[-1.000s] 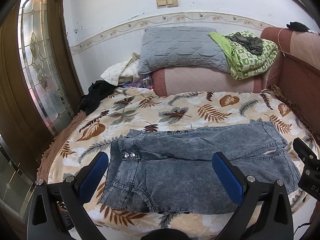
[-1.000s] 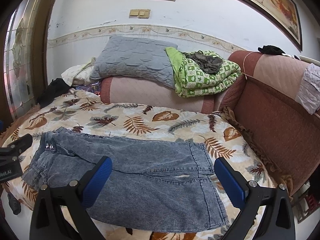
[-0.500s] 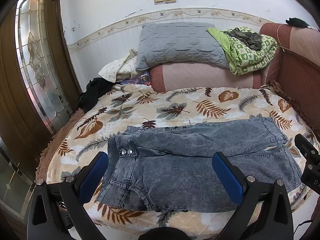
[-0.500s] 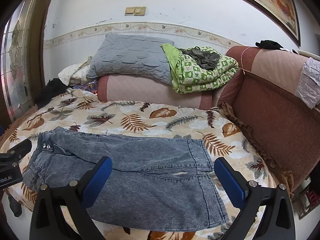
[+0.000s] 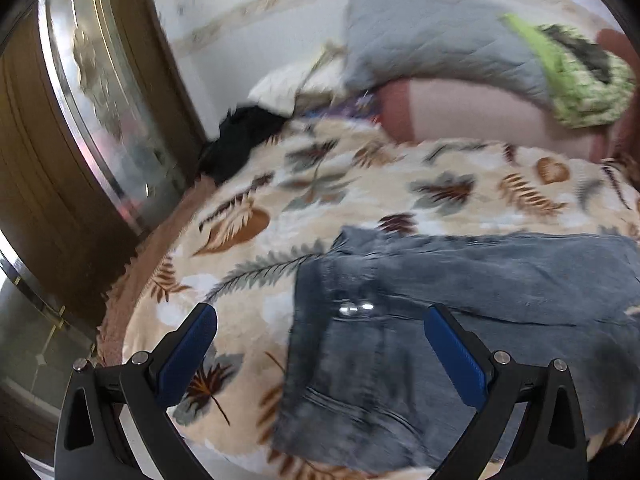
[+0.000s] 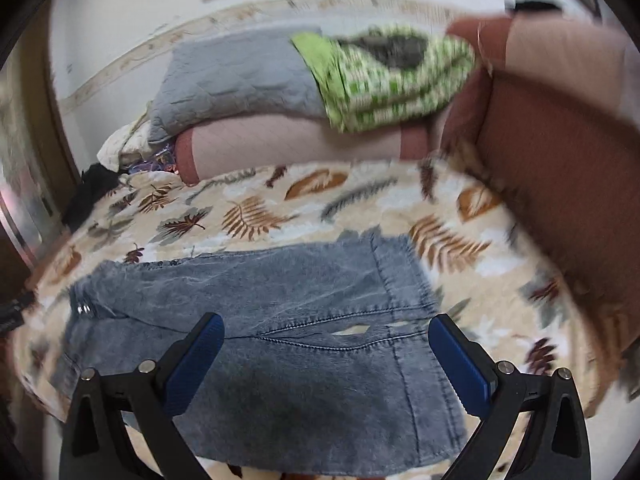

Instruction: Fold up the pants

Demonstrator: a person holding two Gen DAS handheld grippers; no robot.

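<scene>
Left view only: door (image 5: 60, 168). Right view only: pants (image 6: 280, 320) hems. Both grippers (image 5: 320, 352) (image 6: 326, 354) gape wide, empty — pants on leaf-print bed (image 6: 280, 208).

Faded matt denim pants (image 6: 304, 320) with shiny metal studs (image 5: 356, 309) lie on a soft leaf-print cloth bedspread (image 6: 260, 216).

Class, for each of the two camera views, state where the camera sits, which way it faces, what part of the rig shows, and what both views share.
Left wrist view: sits on the left gripper, facing forward over the waistband end of the jeans toward the glass door; its open jaws show.
Right wrist view: sits on the right gripper, facing forward over the hem end, toward the sofa arm; its open jaws show.
Shared: jeans, leaf-print cover, grey pillow, green blanket.
</scene>
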